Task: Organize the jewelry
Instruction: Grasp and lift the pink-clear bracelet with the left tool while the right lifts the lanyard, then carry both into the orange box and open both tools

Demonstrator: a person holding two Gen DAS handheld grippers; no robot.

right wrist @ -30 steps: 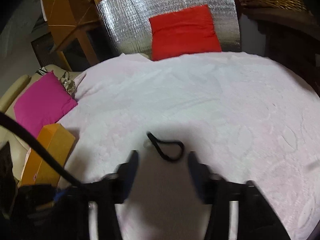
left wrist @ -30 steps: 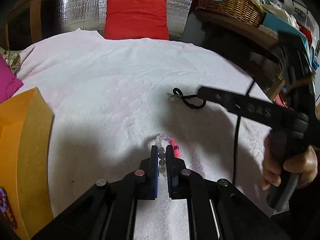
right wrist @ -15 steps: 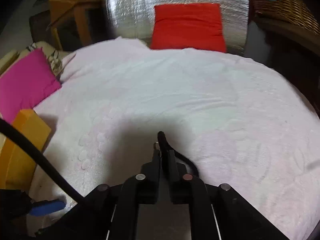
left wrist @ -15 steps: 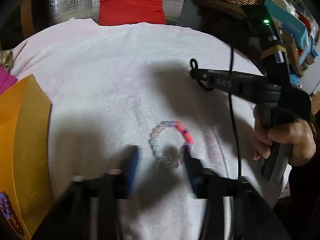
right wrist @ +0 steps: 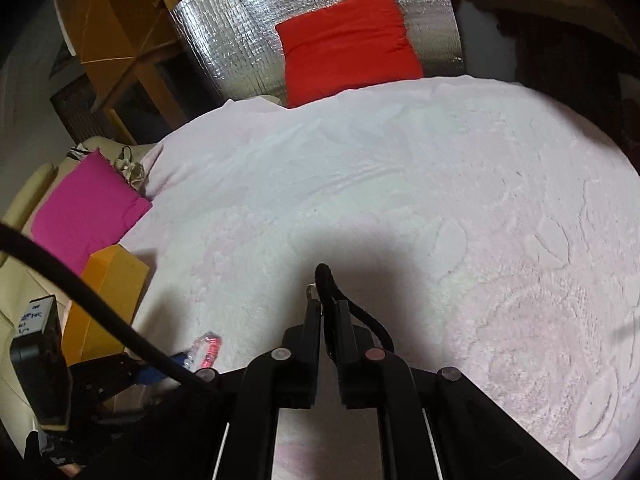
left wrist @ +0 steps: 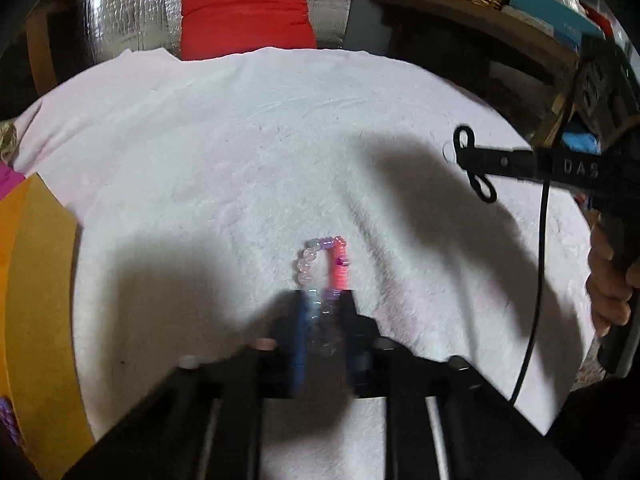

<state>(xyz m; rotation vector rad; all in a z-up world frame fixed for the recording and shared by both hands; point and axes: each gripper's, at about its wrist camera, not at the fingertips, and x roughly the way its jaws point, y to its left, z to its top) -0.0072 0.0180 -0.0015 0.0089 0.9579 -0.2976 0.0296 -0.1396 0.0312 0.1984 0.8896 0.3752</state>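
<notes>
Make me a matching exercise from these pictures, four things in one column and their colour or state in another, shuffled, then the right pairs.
Things:
1. beaded bracelet
2. black cord
3. box
4. cushion

States:
A. red, beyond the white cloth
B. held in the right tongs, lifted
C. orange, at the cloth's left edge
D. between the left tongs, on the cloth

Pairs: 1-D, 2-B, 3-C, 4-A

The left gripper is motion-blurred, so its grip on the bead bracelet is unclear, and the bracelet's near half is smeared between its fingers. The orange box is cut by the left edge. The black cord loop partly hides behind the right gripper
</notes>
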